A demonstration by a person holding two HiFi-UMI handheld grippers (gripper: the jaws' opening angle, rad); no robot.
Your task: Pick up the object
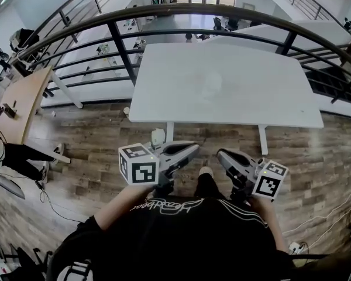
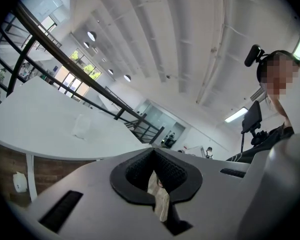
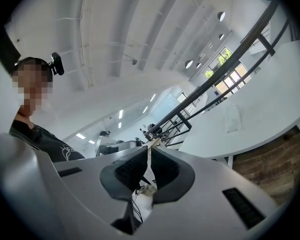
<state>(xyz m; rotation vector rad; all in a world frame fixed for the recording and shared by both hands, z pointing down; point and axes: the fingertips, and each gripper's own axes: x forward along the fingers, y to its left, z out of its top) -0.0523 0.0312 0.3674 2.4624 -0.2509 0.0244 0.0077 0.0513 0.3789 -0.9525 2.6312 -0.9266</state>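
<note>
Head view: smooth white table point(image 1: 263, 92) bears a translucent, perhaps plastic, object point(image 1: 210, 87).

Bright, even daylight; a ceiling strip light point(image 2: 235, 115) glares at three o'clock; fisheye bending, black vignetted corners.

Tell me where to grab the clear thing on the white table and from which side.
The clear thing lies flat near the middle of the white table. It looks thin and limp, though it is faint. Probably pinch its near edge from above, coming from the person's side: that edge is closest and nothing stands up to grasp.
</note>
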